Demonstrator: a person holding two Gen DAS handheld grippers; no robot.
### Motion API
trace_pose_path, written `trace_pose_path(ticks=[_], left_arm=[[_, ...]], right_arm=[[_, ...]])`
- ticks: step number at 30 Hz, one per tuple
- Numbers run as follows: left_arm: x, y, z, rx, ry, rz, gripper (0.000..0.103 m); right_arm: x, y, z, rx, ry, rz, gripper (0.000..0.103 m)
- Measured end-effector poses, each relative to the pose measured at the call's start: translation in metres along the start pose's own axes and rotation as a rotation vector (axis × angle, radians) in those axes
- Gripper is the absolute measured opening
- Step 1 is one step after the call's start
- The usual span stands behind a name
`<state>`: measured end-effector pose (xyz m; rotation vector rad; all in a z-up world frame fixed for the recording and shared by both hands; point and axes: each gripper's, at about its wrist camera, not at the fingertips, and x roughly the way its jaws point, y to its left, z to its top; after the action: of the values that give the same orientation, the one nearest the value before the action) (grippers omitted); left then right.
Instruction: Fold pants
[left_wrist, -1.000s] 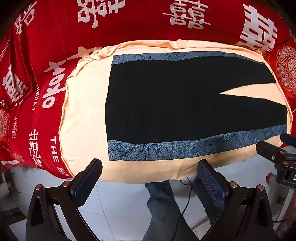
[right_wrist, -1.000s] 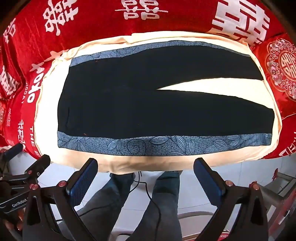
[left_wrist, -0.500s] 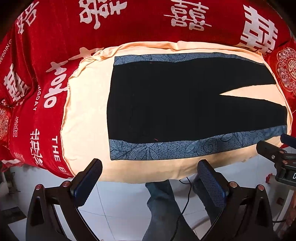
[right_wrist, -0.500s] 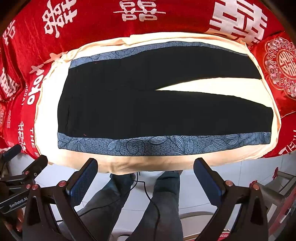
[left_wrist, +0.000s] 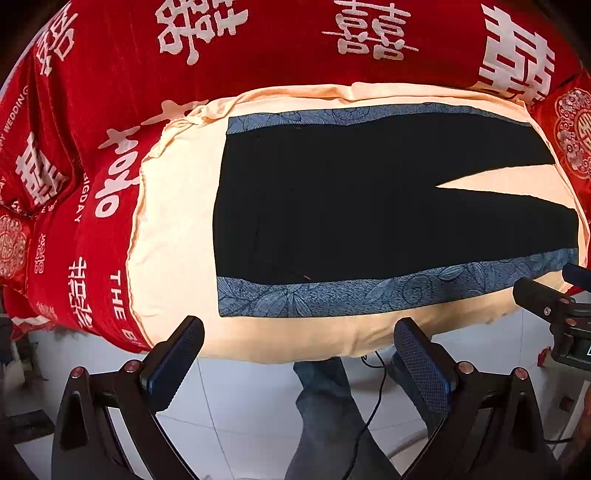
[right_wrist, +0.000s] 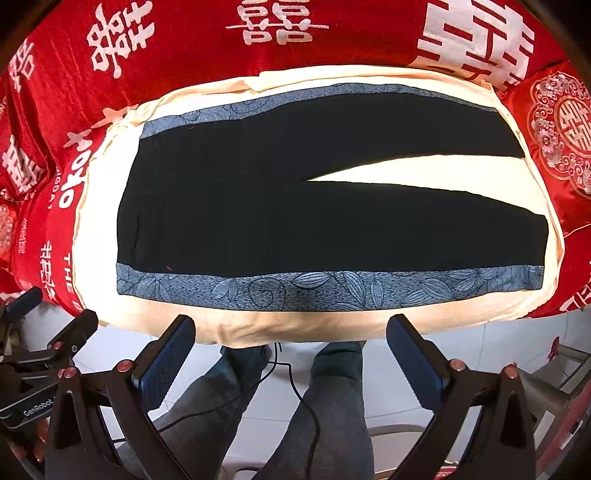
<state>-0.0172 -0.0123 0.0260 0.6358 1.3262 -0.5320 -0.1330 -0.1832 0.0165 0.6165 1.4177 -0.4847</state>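
Black pants (left_wrist: 351, 206) (right_wrist: 280, 214) with blue leaf-patterned side stripes lie flat on a cream cloth (left_wrist: 173, 236) (right_wrist: 295, 325), waistband to the left, legs spread to the right in a narrow V. My left gripper (left_wrist: 299, 332) hovers open in front of the near stripe at the waist end, holding nothing. My right gripper (right_wrist: 291, 328) is open too, off the cloth's front edge near the middle of the near leg. Each gripper shows at the edge of the other's view.
A red bedspread (left_wrist: 258, 48) (right_wrist: 332, 37) with white characters surrounds the cream cloth. Below the bed edge are white floor tiles (left_wrist: 240, 398), a black cable (right_wrist: 295, 384) and the person's jeans-clad legs (right_wrist: 332, 406). A red embroidered cushion (right_wrist: 561, 129) sits at right.
Both views have shifted slightly: the pants sit a little lower and closer in the frames. Both grippers stay open and empty.
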Motion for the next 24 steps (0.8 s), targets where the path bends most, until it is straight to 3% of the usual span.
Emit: trace_pose_path(ticks=[15,24], left_arm=[[-0.028,-0.045,-0.026,-0.118,-0.018,0.059,0.103],[-0.035,-0.063,-0.037,-0.126,-0.025,0.089,0.103]], right_arm=[[-0.019,-0.046,-0.007,-0.096,-0.021,0.038,0.103],[-0.022,-0.065,-0.011,-0.109,-0.017,0.038,0.103]])
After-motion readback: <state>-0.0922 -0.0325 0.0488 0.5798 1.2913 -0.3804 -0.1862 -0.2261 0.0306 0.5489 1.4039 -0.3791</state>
